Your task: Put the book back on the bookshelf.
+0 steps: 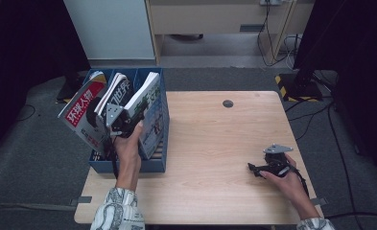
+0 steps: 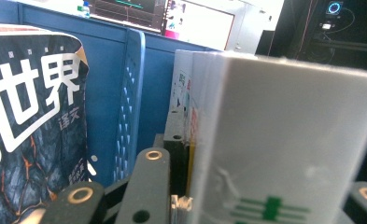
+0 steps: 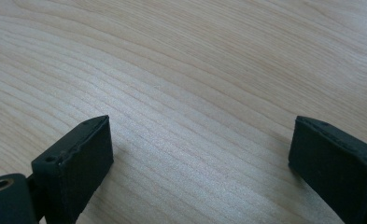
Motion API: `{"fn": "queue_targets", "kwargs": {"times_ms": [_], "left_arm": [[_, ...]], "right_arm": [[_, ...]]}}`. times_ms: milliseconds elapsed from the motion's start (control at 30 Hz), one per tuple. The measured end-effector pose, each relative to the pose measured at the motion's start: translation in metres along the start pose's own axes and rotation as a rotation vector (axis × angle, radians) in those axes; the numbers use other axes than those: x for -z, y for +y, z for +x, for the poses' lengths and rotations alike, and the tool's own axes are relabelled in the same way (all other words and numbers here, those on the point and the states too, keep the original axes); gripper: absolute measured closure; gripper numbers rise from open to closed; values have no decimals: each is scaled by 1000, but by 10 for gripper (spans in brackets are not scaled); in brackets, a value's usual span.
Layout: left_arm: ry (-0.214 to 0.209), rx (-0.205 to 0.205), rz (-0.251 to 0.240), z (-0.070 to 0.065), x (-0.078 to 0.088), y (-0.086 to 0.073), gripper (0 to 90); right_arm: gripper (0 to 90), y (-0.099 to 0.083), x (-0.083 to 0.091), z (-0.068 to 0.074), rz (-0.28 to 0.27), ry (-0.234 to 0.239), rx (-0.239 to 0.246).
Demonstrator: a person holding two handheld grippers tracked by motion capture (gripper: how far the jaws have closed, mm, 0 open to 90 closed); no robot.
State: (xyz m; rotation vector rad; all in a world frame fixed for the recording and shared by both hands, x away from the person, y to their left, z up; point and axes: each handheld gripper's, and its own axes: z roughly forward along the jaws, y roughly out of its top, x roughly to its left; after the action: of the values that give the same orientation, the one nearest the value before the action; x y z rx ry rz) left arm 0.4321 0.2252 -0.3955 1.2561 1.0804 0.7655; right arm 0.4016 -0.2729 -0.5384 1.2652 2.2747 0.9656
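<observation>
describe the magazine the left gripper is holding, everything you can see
The magazine stands nearly upright, leaning slightly, in the rightmost slot of the blue file box at the table's left edge. It is a thick glossy paperback with white page edges, a pale cover and green print. The left gripper is shut on its near edge.

A pale wooden rectangular table [image 1: 210,143] carries everything here. At nine o'clock, a blue plastic compartmented file box [image 1: 150,165] sits on its left edge. At four o'clock, the black right gripper [image 1: 255,168] rests on the wood. At twelve, there's a small dark round grommet [image 1: 228,103].
</observation>
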Motion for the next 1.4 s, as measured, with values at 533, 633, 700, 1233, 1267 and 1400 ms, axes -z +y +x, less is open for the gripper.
{"fn": "queue_targets", "kwargs": {"times_ms": [533, 633, 700, 1233, 1267, 1400], "left_arm": [[-3, 14, -19, 5, 0, -4, 728], [-4, 10, -18, 5, -1, -4, 727], [-4, 8, -18, 5, -2, -4, 727], [1, 31, -36, 8, 1, -10, 724], [1, 31, -36, 8, 1, -10, 724], [4, 29, -34, 8, 4, -11, 722]], "right_arm": [[67, 0, 0, 0, 0, -1, 0], [67, 0, 0, 0, 0, -1, 0], [67, 0, 0, 0, 0, -1, 0], [67, 0, 0, 0, 0, -1, 0], [67, 0, 0, 0, 0, -1, 0], [67, 0, 0, 0, 0, -1, 0]]}}
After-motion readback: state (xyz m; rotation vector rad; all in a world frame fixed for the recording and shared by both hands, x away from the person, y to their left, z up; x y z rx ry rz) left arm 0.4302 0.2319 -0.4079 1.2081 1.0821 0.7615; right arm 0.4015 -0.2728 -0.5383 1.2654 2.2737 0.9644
